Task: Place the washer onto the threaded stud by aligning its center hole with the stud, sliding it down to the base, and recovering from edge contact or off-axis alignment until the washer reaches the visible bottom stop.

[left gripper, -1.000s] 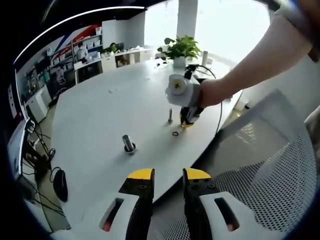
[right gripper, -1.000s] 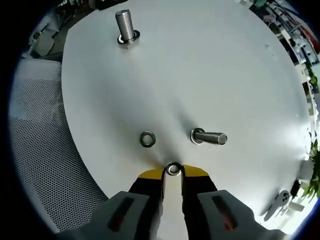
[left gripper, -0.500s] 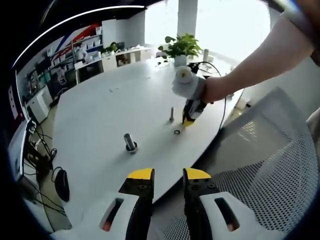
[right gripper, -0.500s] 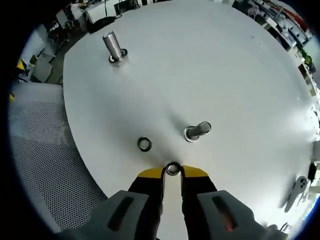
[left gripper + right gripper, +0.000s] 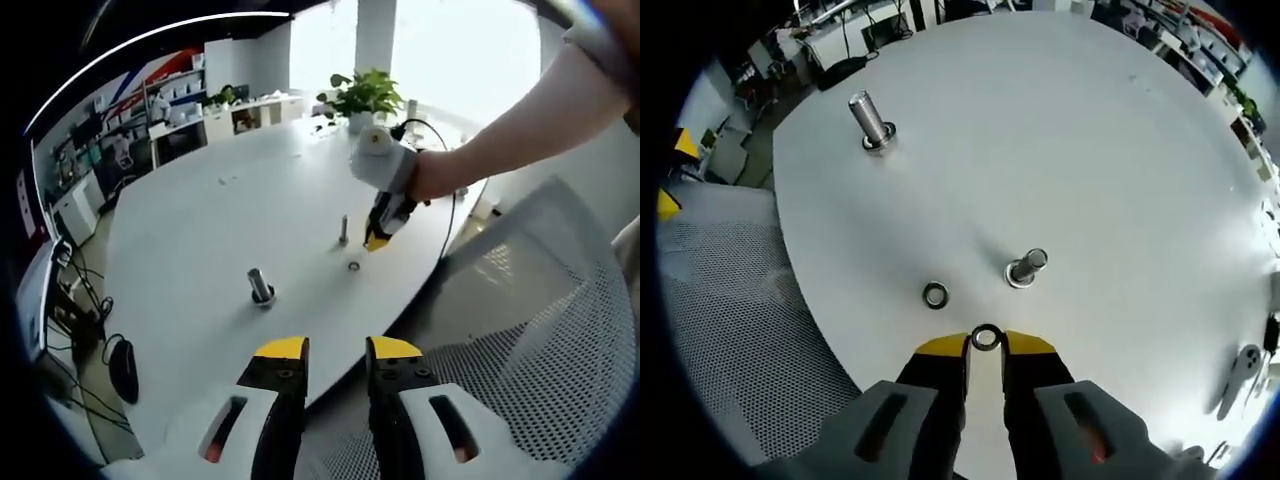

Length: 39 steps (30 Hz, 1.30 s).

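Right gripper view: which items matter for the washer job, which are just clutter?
Job:
- washer, pinched in the right gripper
- nearer threaded stud, the likely target

Lying about:
- spare washer flat on the table
- far, thicker stud
- mesh chair

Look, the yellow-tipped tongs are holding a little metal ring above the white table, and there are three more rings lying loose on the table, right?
Not three. The right gripper view shows one loose small metal washer on the round white table, near the short threaded stud. The right yellow-tipped tongs do hold a small metal ring.
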Motion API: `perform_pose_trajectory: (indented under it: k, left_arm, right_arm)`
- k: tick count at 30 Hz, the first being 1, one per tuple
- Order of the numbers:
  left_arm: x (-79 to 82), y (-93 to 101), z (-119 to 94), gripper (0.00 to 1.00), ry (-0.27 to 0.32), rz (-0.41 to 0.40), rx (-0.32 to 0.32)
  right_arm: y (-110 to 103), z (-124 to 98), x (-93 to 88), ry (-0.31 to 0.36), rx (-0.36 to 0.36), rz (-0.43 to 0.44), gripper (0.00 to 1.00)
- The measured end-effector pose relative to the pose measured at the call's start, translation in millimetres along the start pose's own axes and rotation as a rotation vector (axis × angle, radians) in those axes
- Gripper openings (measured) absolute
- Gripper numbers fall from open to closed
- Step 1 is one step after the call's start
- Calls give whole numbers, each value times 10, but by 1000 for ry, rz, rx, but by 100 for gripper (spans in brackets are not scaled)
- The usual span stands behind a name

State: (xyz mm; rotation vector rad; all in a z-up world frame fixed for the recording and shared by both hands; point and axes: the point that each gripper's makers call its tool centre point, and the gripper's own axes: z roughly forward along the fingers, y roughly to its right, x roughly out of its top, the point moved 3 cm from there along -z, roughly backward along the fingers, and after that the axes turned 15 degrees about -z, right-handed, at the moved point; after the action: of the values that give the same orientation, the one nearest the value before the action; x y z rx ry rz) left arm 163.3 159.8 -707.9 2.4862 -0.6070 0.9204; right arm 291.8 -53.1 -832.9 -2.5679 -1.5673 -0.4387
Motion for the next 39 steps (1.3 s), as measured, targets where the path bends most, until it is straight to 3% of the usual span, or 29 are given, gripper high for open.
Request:
perform_pose_trajectory:
  k: [8,27,39]
  left_arm:
    - [9,3,-5,20,5,3,2]
    - [-22,24,16,20,-17,9,-12]
    - [-38,5,18,20,-26,4,-2]
  right_arm:
    - [27,-150,30,18,-24,-19,14]
    - [174,-444,384,139,-89,-45,14]
    - [259,-392,399,121,-108,-96,14]
